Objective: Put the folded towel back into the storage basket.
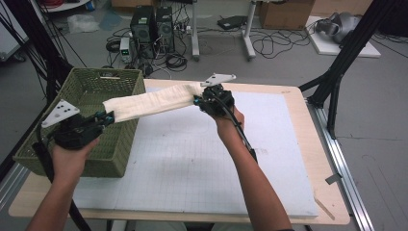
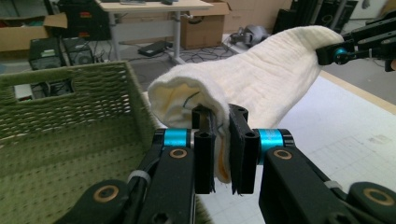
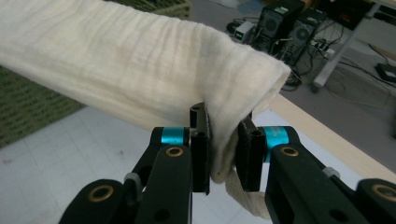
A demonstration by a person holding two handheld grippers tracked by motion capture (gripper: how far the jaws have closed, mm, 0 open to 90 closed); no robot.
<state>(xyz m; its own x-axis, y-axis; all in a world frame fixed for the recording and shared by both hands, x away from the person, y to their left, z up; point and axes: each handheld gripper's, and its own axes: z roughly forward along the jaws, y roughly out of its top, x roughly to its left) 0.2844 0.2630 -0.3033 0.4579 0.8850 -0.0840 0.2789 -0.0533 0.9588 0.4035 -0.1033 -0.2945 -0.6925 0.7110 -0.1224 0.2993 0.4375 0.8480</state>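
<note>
We hold the folded cream towel [image 1: 151, 102] taut between us, left gripper [image 1: 107, 117] and right gripper [image 1: 198, 100] each clamped on an end, above the desk's back-left corner (mid-carry, we judge). Next: swing it over the green basket [image 1: 126, 139] and lower it evenly.

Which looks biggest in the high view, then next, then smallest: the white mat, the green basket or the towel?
1. White mat, by far the largest.
2. Green basket.
3. Cream towel, a long thin band held up between the left gripper and right gripper, so nearer the camera.
</note>
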